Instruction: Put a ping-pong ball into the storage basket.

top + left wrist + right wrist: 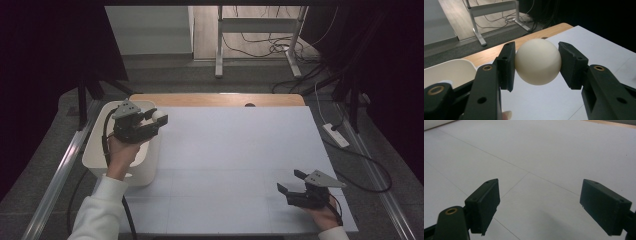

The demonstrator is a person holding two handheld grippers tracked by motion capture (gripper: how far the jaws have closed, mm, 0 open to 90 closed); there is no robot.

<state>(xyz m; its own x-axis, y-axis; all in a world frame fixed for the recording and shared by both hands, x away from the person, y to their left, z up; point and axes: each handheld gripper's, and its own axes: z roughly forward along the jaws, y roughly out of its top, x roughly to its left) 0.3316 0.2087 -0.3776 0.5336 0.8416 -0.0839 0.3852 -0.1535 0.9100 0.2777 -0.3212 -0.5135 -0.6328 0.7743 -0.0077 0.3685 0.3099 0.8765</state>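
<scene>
The left hand-held gripper grasps a white ball between its jaws, held above the right rim of the white bin at the surface's far left. The right hand-held gripper hovers released, jaws wide apart, over the near right of the surface.

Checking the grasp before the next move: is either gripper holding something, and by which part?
The left gripper pinches a white ball across its middle; the right gripper is open, holding nothing.
</scene>
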